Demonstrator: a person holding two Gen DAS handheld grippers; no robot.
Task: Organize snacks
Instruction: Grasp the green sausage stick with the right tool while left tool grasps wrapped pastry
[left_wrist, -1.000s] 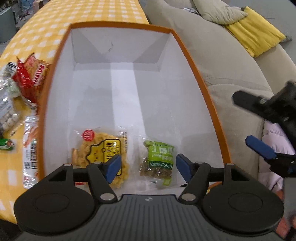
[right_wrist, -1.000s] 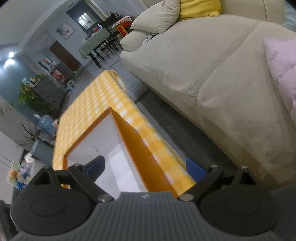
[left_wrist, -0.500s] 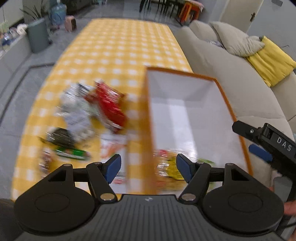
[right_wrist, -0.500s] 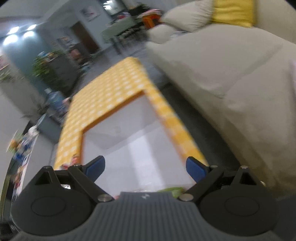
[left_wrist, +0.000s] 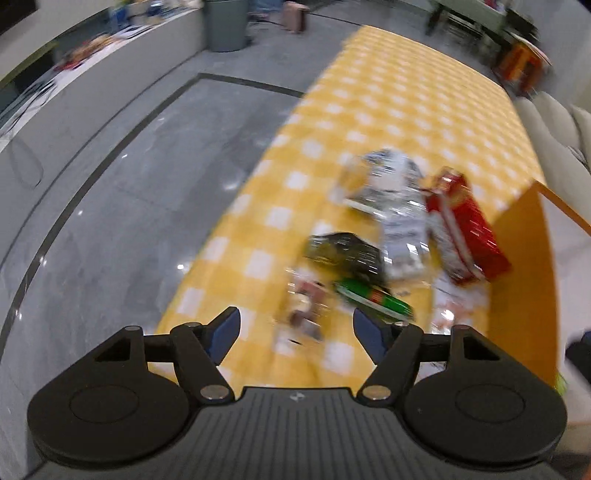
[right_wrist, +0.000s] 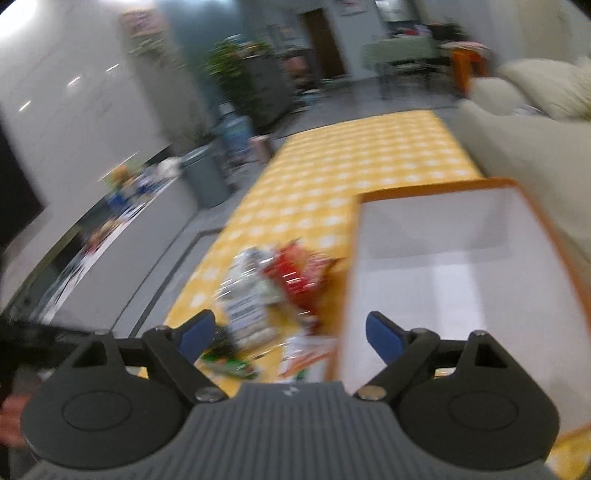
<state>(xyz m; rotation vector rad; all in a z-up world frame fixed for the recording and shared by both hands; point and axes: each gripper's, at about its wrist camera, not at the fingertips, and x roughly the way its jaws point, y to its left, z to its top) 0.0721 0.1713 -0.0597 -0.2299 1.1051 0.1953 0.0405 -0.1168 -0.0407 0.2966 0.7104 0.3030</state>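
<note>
Several snack packets lie on the yellow checked table (left_wrist: 388, 110): a red bag (left_wrist: 465, 232), a clear silver packet (left_wrist: 400, 218), a dark packet (left_wrist: 343, 253), a green bar (left_wrist: 373, 297) and a small packet (left_wrist: 304, 310). My left gripper (left_wrist: 295, 334) is open and empty, above the table's near edge just short of the small packet. The orange box (left_wrist: 524, 266) stands to their right. My right gripper (right_wrist: 290, 338) is open and empty, over the box's left wall (right_wrist: 347, 280); the red bag (right_wrist: 299, 273) and silver packet (right_wrist: 245, 299) show blurred.
Grey floor (left_wrist: 110, 203) lies left of the table. A beige sofa (right_wrist: 524, 140) runs along the table's right side. A low counter (left_wrist: 74, 81) and a grey bin (left_wrist: 225, 22) stand beyond the floor.
Both grippers swung left, away from the box interior toward the loose snacks. The left view now faces the snack pile and floor; the right now looks over the box's left wall.
</note>
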